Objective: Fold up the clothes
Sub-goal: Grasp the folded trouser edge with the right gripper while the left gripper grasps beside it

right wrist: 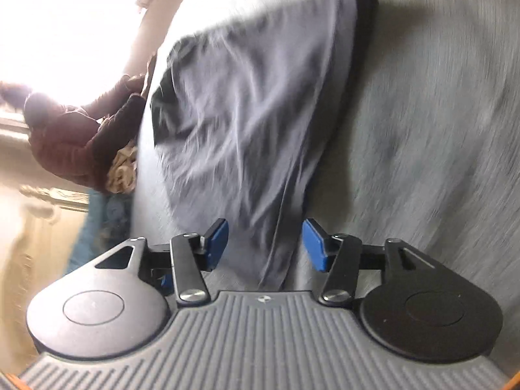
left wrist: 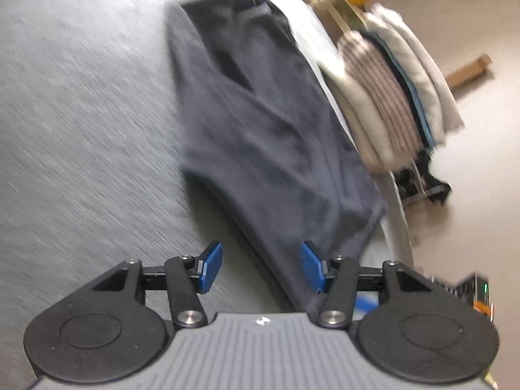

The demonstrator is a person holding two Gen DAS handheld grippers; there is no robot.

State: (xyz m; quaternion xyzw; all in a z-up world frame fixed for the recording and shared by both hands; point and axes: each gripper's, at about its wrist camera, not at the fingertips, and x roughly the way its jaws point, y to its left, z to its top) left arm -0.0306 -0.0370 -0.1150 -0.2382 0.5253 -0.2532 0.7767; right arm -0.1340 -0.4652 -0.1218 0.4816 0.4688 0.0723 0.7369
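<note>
A: Left wrist view first: where's your left gripper?

B: Low over the near end of the dark grey-blue soft cloth garment, blue pads spread wide, gripping nothing. The garment lies lengthways on the grey felt-like table, near its edge; a stack of folded light and striped clothes sits beyond.

A: Right wrist view?

B: Your right gripper is also wide apart and empty, a narrow end of the garment running between its pads. The cloth looks doubled over, creased and blurred.

A: The step?

B: Mid-fold or just laid down, I can't tell which; any further fold would need both pads pinching an edge squarely
</note>
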